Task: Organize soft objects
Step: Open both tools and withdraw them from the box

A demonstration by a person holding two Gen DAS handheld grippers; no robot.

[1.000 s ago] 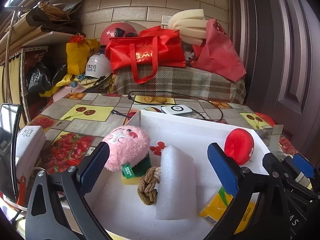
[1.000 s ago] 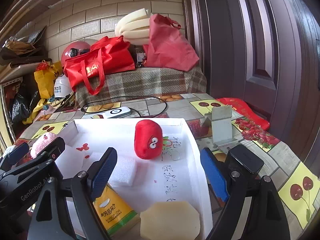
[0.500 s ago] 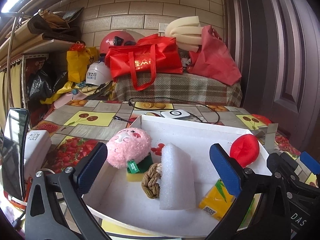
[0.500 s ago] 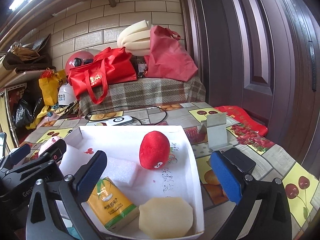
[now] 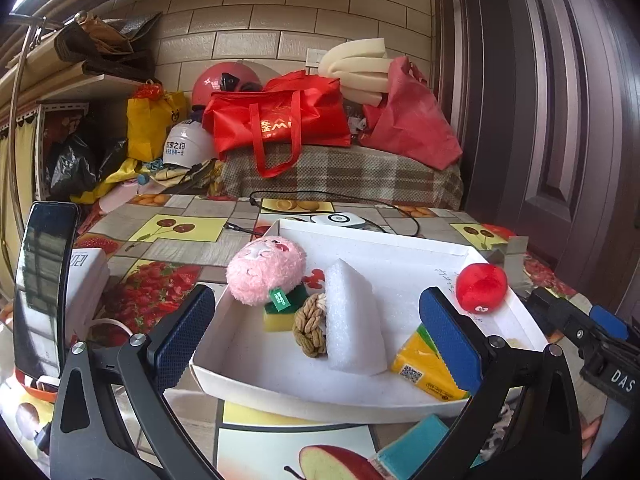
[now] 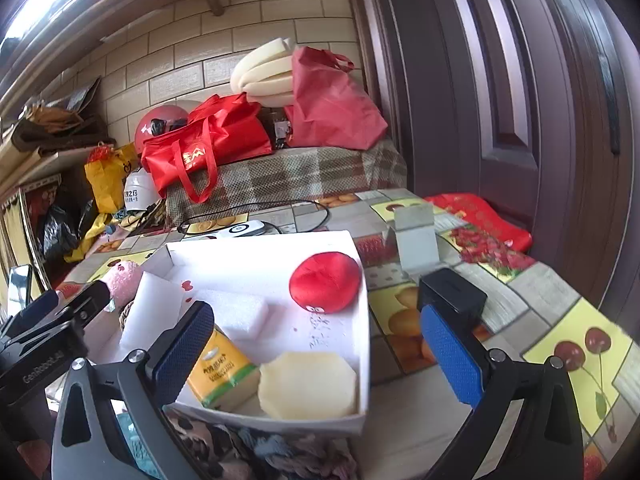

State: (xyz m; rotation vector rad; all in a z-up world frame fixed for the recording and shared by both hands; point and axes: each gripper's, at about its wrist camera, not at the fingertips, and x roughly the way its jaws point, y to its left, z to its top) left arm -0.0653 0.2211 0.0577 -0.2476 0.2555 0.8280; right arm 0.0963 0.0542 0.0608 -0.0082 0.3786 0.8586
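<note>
A white tray [image 5: 320, 398] holds a pink plush [image 5: 266, 270], a yellow-green sponge [image 5: 280, 316], a rope knot [image 5: 308, 326], a white foam block [image 5: 352, 320], a yellow tissue pack [image 5: 424, 364] and a red plush ball [image 5: 480, 288]. My left gripper [image 5: 316, 336] hangs open in front of the tray's near edge, holding nothing. The right wrist view shows the same tray [image 6: 365, 344] with the red plush ball [image 6: 324, 282], a cream round sponge [image 6: 308, 384], the tissue pack [image 6: 222, 372] and foam [image 6: 236, 312]. My right gripper [image 6: 316, 348] is wide open and empty at the tray's near right corner.
A phone on a stand [image 5: 44, 288] and a white box [image 5: 86, 280] stand left of the tray. A black box [image 6: 452, 296] and a grey stand [image 6: 414, 240] sit to its right. Patterned cloth [image 6: 260, 452] lies by the near table edge. Red bags [image 5: 280, 124] crowd the bench behind.
Both grippers have drawn back from the tray, so more of its near edge shows. The right jaws have widened. The red plush ball has tipped over, eyes now downward.
</note>
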